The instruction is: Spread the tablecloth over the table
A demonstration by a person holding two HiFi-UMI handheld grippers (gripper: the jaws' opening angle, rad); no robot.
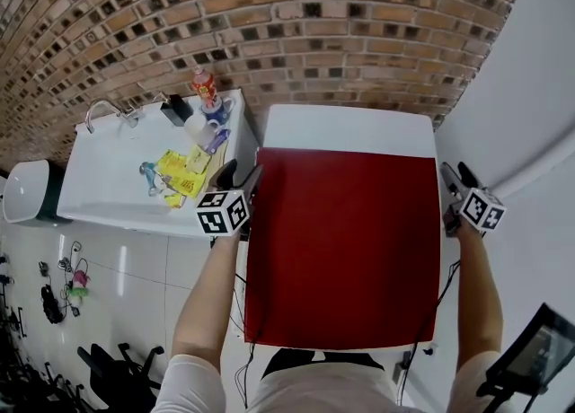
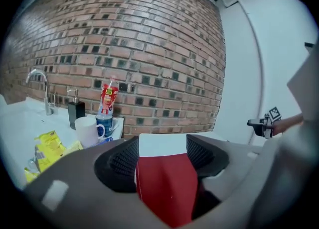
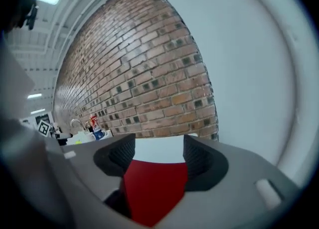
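Tablecloth (image 1: 346, 250) is red and lies flat on the white tabletop (image 1: 346, 128). It covers most of the top. At 12 o'clock, by the brick wall (image 1: 296, 16), a white strip is bare. At 6 o'clock the red runs right up to the person; I cannot tell how far it hangs down there.

The left tongs (image 1: 241, 178) sit at the 10 o'clock corner of the cloth. The right tongs (image 1: 454, 182) sit at the 2 o'clock corner. In the left gripper view the left tongs (image 2: 162, 156) are wide apart. The red cloth shows in the gap, but the pads do not squeeze it. The right tongs (image 3: 153, 156) look the same in the right gripper view: wide apart, cloth below, nothing gripped. So both are released.

I think the job is almost done. What could go wrong?

- A pad could catch the cloth edge as the tongs pull away. That would drag the cloth crooked or bunch it up.
- If more cloth hangs at 6 o'clock than at 12 o'clock, its weight could make it slip toward the person. Then even more white would show.
- The sink tabletop (image 1: 108, 182) is just beside the left tongs, at 9 o'clock. A mug (image 1: 199, 128), a bottle (image 1: 204, 86) and yellow packs (image 1: 182, 173) stand there. A wide swing of the left arm could knock them over.
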